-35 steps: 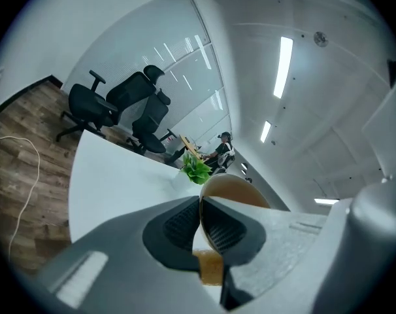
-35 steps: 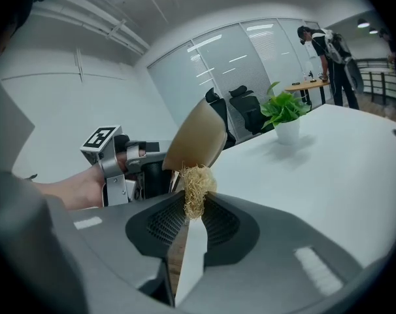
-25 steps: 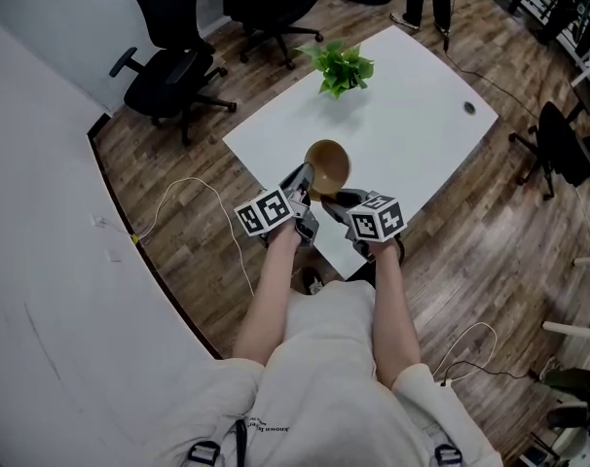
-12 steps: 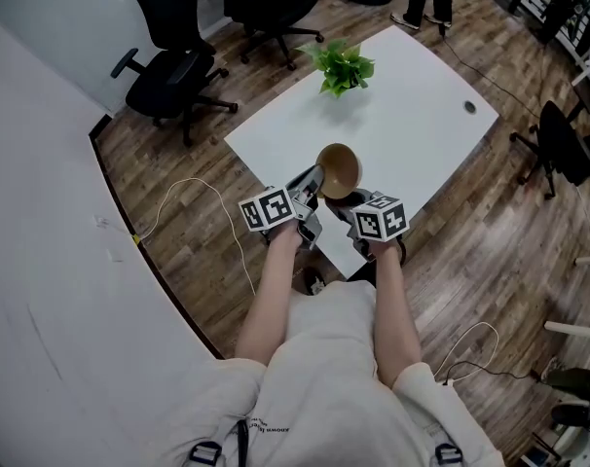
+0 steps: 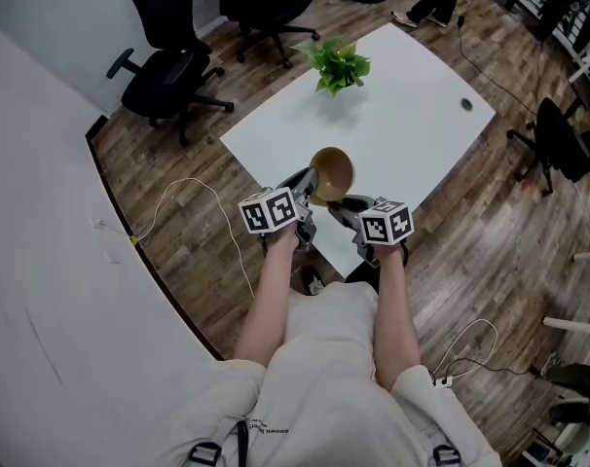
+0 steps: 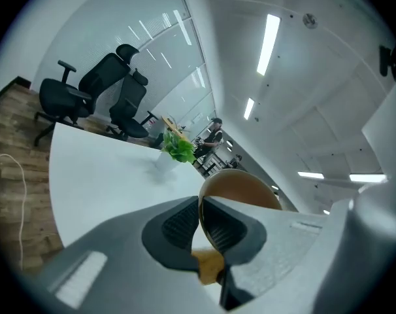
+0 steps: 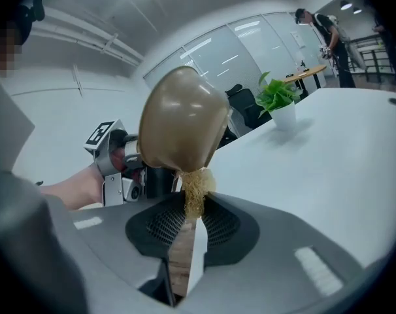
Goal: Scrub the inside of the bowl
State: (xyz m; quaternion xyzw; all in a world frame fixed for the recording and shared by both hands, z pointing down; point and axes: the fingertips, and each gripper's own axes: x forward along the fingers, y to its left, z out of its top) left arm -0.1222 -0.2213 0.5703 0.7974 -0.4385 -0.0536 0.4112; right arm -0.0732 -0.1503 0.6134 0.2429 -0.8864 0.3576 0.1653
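Bowl point(image 5: 332, 173) nudged left, scrubber point(image 7: 197, 185) at rim

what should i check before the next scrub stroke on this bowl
1. Left gripper shut on the bowl rim: ok.
2. Right gripper shut on the scrubber: ok.
3. Scrubber touching the bowl: ok, at its lower edge.
4. Scrubber inside the bowl: cannot tell; the right gripper view shows only the bowl's outside.
5. Bowl held up off the table: ok.
6. Plant out of the way: ok, it stands at the table's far side.
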